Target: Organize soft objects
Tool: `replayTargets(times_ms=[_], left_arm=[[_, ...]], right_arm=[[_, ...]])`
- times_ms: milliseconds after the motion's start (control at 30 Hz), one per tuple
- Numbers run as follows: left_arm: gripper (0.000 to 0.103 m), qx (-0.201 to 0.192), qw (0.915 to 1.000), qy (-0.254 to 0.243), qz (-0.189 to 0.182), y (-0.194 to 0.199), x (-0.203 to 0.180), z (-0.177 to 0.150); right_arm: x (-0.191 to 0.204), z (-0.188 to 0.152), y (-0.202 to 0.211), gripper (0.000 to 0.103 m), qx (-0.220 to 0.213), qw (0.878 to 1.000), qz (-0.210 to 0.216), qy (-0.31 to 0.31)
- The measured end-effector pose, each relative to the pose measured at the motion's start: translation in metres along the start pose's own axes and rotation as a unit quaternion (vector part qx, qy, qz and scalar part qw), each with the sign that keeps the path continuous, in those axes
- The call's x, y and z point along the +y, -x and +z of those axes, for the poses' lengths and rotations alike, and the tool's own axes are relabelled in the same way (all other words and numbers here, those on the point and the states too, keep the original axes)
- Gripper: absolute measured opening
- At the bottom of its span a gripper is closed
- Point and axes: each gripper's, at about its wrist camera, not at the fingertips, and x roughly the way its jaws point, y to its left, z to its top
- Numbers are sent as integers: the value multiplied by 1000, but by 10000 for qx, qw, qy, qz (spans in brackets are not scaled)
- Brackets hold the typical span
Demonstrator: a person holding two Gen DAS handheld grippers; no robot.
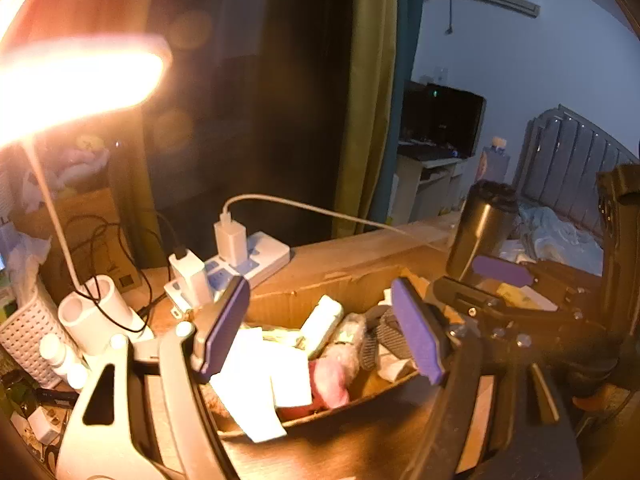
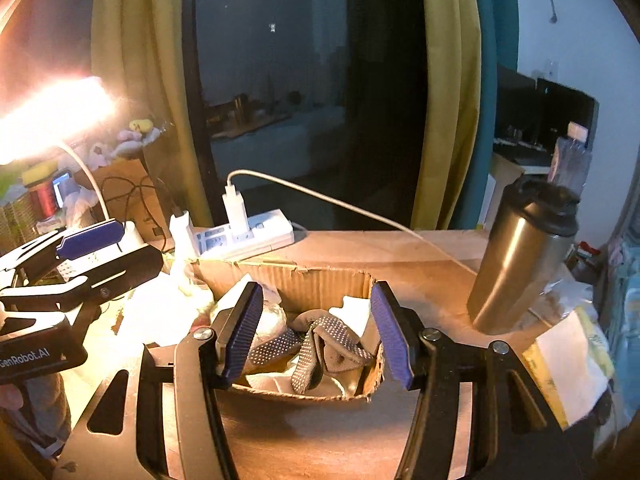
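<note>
Claws: left claw (image 1: pixel 320 328) and right claw (image 2: pixel 316 332) both spread wide, gripping nothing, purple pads facing inward.
Left claw: poised over the left part of the box (image 1: pixel 288 304), above white paper (image 1: pixel 260 384) and a pink plush (image 1: pixel 332 380); also seen at the left edge of the right wrist view, beside the box.
Right claw: poised over the right end of the box (image 2: pixel 320 280), pads either side of the glove (image 2: pixel 320 344); seen from the left wrist view at the right, its pad near the flask.
Glove: grey with pale dots, crumpled, lying inside the box on white paper, touching neither pad.
Box: open cardboard, torn rim, resting on the worktop (image 2: pixel 360 252); holds paper, small white packs (image 1: pixel 320 324), the plush and the glove.
Flask: steel flask (image 2: pixel 520 260) with black lid, upright on the worktop, right of the box and apart from it.
Power strip: white strip (image 2: pixel 248 236) behind the box, two chargers plugged in, a white cable (image 2: pixel 360 212) running right toward the flask.
Lamp: bright lamp (image 1: pixel 76 80) upper left, glare washing out the paper below.
Left edge: white basket (image 1: pixel 28 336) and a white holder (image 1: pixel 96 316), near the strip.
Background: yellow curtain (image 2: pixel 448 120), dark window, bed at far right.
</note>
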Motion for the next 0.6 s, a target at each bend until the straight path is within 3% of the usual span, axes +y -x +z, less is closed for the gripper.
replayTargets(times_ms=[600], left_arm=[[75, -598, 9981, -71, -104, 86, -11, 2]], right_arm=[[27, 1, 88, 59, -577, 9976, -307, 231]])
